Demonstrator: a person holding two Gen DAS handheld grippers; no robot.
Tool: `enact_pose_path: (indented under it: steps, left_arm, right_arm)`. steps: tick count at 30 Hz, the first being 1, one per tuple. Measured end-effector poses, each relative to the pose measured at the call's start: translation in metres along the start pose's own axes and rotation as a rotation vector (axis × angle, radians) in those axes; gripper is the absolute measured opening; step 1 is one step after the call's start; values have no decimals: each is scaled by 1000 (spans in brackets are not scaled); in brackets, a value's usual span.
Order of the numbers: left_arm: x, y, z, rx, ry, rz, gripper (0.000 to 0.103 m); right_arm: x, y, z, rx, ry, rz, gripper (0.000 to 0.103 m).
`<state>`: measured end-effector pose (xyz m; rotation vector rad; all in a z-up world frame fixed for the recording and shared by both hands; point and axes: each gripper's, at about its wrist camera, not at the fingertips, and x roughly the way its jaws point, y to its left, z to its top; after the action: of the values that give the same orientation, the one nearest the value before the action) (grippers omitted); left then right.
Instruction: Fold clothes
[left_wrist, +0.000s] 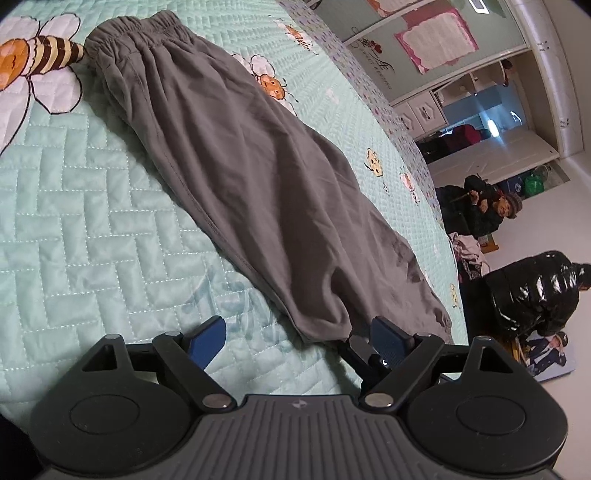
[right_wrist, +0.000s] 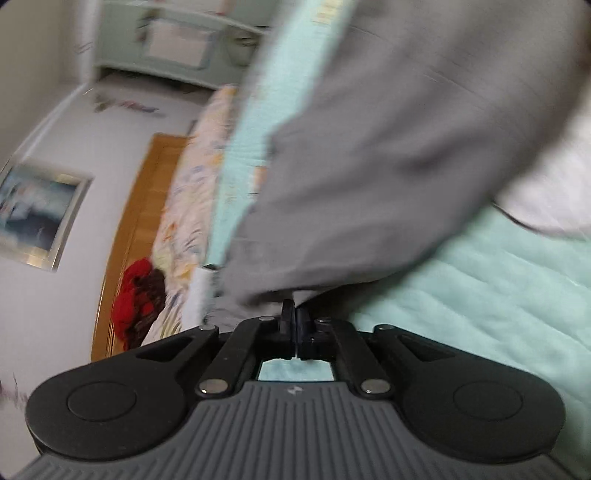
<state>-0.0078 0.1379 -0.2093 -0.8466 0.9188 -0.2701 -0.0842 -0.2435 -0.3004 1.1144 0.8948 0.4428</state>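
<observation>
The grey trousers (left_wrist: 236, 155) lie lengthwise on the quilted bedspread (left_wrist: 92, 221), running away from my left gripper (left_wrist: 299, 338), the elastic waistband (left_wrist: 133, 29) at the far end and the cuffs (left_wrist: 332, 317) just ahead of my fingertips. The legs seem stacked one on the other, which would suit a lengthwise fold already made, though I can't be sure from here. My left fingers (left_wrist: 208, 339) are spread wide, the right-hand pad close beside the cuff hem and holding nothing; I judge they sit low and open so the hem can pass between them.

My right gripper (right_wrist: 295, 314) has its jaws pressed together, and grey cloth (right_wrist: 369, 166) rises straight from their tips, so I take it they pinch an edge of the trousers. That view is blurred, so which edge I cannot tell. Held taut like this, the cloth drapes up and away from my fingers rather than bunching under them.
</observation>
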Motion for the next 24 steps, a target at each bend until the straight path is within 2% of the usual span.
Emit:
enact_pose_path:
  steps: [1,3,6,15,22,24]
  left_arm:
    - [0,2,0,-8,0,2,87]
    - [2,4,1,-19,2,3,87]
    - [4,5,1,-23,7,5,87]
    - [5,8,-2,-28,12,12,87]
    - [5,9,-2,-32,13,15,87]
    - [3,9,-2,-31,10,14,87]
  right_arm:
    - [-2,-3,-2,7,-10,0,12]
    - [-7,-1,-6,-8,-23,19,31]
    - [-5,12,-11,-83,-15,35,46]
    - [12,13,-11,-159,9,37,46]
    - [25,32,-18,-306,33,27,48]
    - [27,35,-20,-330,49,31,44]
